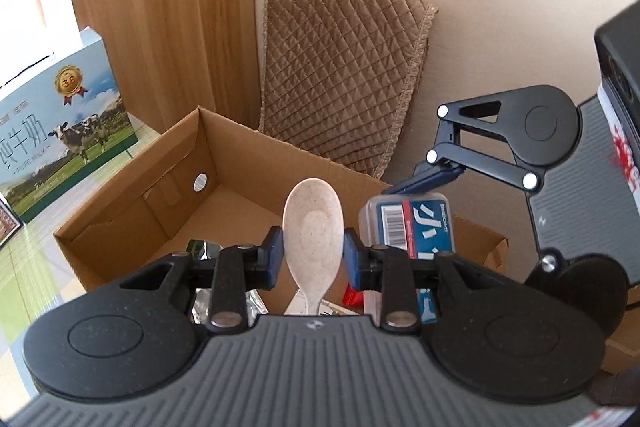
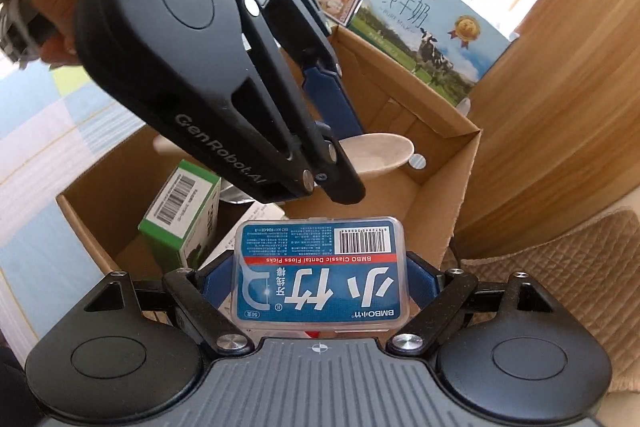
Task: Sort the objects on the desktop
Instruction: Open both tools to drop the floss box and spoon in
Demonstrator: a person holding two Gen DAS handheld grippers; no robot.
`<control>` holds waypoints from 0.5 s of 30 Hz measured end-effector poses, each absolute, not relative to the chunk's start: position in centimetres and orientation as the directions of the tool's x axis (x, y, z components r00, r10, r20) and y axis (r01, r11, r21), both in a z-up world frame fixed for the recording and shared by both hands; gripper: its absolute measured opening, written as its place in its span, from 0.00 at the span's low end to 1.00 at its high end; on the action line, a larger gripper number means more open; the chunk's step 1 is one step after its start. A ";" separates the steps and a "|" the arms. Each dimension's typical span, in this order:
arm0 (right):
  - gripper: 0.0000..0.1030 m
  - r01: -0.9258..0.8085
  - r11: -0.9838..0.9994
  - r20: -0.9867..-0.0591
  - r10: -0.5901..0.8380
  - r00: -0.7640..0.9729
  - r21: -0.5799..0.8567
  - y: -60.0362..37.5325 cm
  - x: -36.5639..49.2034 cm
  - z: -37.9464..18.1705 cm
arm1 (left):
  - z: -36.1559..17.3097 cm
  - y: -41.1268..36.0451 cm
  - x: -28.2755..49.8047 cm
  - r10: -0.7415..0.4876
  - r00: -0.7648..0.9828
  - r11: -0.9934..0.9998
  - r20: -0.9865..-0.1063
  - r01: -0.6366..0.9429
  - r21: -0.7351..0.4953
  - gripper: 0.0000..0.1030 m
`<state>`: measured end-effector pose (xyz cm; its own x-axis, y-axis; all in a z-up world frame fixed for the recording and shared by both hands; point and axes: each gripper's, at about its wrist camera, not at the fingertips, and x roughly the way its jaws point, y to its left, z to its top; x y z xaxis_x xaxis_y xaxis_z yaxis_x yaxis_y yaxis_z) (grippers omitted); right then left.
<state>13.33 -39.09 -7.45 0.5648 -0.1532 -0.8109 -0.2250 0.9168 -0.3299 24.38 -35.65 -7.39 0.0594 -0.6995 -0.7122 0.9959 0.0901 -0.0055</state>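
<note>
Hovering over an open brown cardboard box (image 1: 224,163), both pairs of tongs are loaded. A speckled off-white plastic rice spoon (image 1: 313,227) is clamped by its sides between the blue pads of the left gripper (image 1: 312,259), whose jaws are drawn in as narrow as they go; its bowl is pointed away from the camera, above the box floor. A clear plastic case of dental floss picks with a blue label (image 2: 322,277) is pinched across its width by the right gripper (image 2: 320,283), whose jaws are spread wide around it, and it is held above the box interior. On the box floor a green-and-white carton (image 2: 182,215) is seen. A blue milk carton printed with a cow (image 1: 60,131) is stood just beside the box.
</note>
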 end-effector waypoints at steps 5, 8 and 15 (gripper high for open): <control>0.81 -0.243 0.907 -0.812 -0.156 0.562 -0.343 -39.2 13.5 -7.6 | -7.8 -35.5 24.5 -0.694 0.077 0.080 -0.716 0.996 0.030 0.26; 0.81 -0.254 0.901 -0.808 -0.154 0.569 -0.351 -39.0 13.6 -7.6 | -7.9 -34.9 24.9 -0.695 0.086 0.099 -0.714 0.995 0.023 0.26; 0.82 -0.274 0.871 -0.789 -0.185 0.586 -0.408 -37.8 13.3 -7.9 | -7.7 -33.0 25.6 -0.696 0.108 0.128 -0.710 0.991 0.026 0.26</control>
